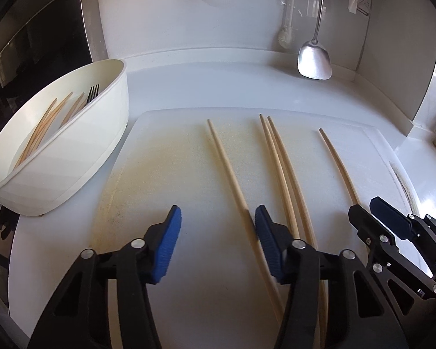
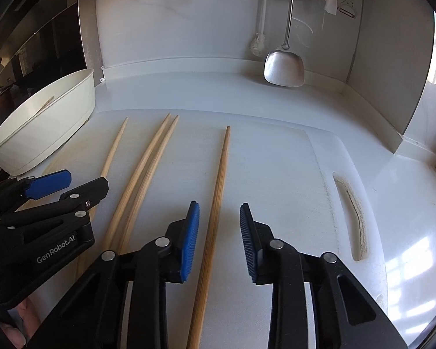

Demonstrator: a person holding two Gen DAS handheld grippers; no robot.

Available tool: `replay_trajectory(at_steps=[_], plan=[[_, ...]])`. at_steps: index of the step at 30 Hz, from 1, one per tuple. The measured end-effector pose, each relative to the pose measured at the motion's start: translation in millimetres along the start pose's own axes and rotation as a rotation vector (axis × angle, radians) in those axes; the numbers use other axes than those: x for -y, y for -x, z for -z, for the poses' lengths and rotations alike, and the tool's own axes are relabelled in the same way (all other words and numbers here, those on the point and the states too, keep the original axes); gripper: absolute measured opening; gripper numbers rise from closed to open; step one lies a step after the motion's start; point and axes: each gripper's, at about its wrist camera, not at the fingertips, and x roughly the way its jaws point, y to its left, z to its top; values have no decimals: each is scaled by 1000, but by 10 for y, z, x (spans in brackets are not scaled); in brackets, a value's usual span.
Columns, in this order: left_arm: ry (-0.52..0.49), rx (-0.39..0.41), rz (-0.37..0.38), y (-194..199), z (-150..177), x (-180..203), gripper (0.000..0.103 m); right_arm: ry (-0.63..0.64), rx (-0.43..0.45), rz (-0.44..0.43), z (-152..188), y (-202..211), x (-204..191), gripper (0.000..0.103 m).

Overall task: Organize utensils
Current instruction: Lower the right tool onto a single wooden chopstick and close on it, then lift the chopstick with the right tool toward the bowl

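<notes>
The four chopsticks [image 2: 218, 197] on the cutting board [image 2: 276, 174] look like pale, matt wood with a fine lengthwise grain. The board is white plastic, dull and finely scuffed, yellowed in patches and grimy around its handle slot [image 2: 352, 221]. The utensil holder [image 1: 81, 157] is cream plastic with a soft sheen. The tabletop [image 1: 218, 84] is white, smooth and glossy. The hanging spatula [image 2: 284, 68] is polished metal, mirror-bright. Both grippers are matt black plastic with small shiny metal pins; their pads [image 2: 190, 241] are blue, ribbed and rubbery.
</notes>
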Motion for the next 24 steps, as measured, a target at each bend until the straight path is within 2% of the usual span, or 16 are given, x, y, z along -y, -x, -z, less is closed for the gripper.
replay_trajectory(at_steps=[2, 3, 6, 24], plan=[[-5, 0, 6, 6, -4, 10, 34, 6, 1, -3, -4, 5, -6, 21], [-5, 1, 4, 11, -5, 10, 24, 8, 1, -2, -5, 9, -11, 14], [-2, 3, 3, 15, -4, -2, 11, 16, 3, 6, -7, 10, -20, 8], [32, -20, 32, 132, 48, -103, 7, -28, -1, -44, 30, 120, -42, 6]])
